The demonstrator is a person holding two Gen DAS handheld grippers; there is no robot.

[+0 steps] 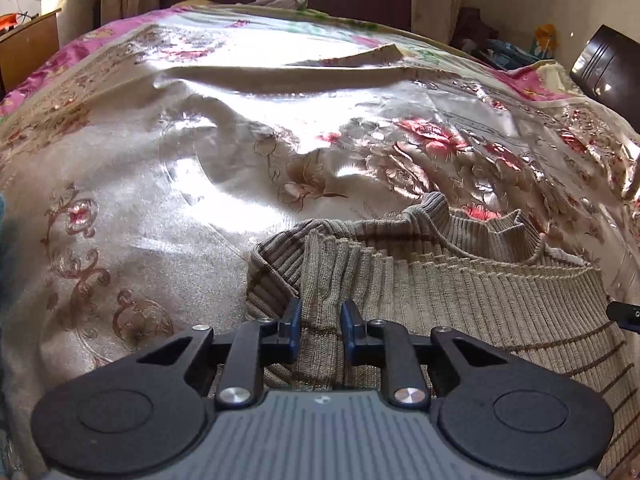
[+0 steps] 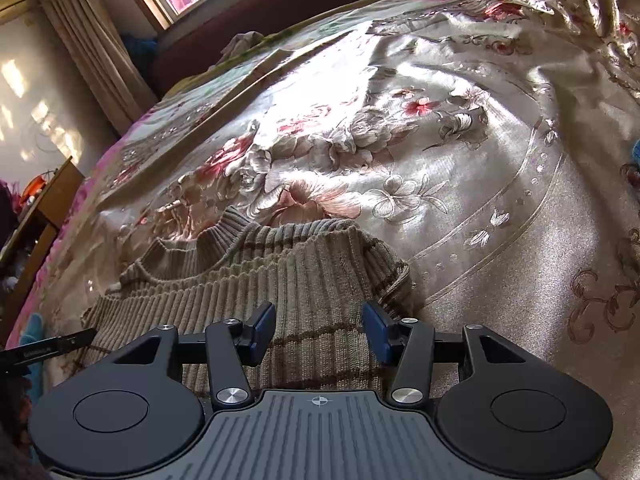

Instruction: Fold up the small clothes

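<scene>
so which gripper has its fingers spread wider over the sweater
The right gripper: a broad gap above the sweater. The left gripper is narrower, with knit bunched between its fingers.
</scene>
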